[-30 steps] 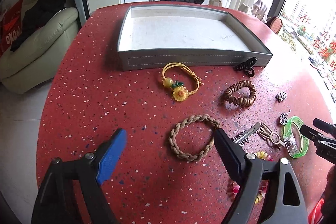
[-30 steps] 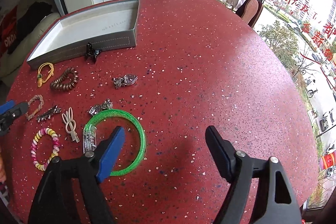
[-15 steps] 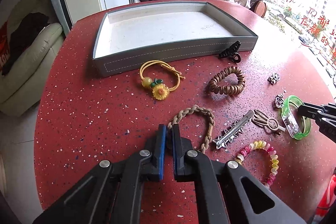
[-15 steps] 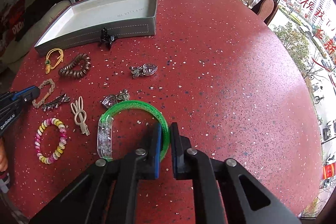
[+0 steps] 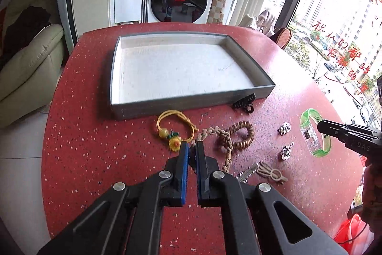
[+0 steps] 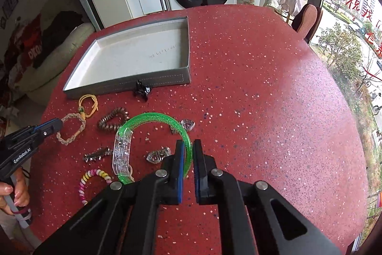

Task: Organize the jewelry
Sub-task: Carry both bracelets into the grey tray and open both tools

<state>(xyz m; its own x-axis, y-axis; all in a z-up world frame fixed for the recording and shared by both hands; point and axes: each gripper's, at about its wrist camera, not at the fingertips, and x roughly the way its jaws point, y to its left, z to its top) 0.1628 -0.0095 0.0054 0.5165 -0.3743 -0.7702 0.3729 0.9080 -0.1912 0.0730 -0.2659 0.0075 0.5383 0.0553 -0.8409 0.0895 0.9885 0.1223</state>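
We hold the left tool (image 5: 192, 147) clamped on the beige braided bracelet (image 5: 224, 135), whose loop hangs from the tips above the red counter (image 5: 95, 147), beside the yellow sunflower hair tie (image 5: 175, 128) and in front of the brown spiral hair tie (image 5: 246, 138). Our right tool (image 6: 188, 147) is pinched on the rim of the green bangle (image 6: 152, 118), which tilts up off the counter with its clear clasp (image 6: 121, 152) low on the left. The grey tray (image 5: 191, 103) sits behind, a black claw clip (image 5: 244, 103) just beside its front wall. Silver charms (image 6: 157, 155), a metal clip (image 6: 98, 154) and a pastel bead bracelet (image 6: 93, 178) lie on the counter near the bangle.
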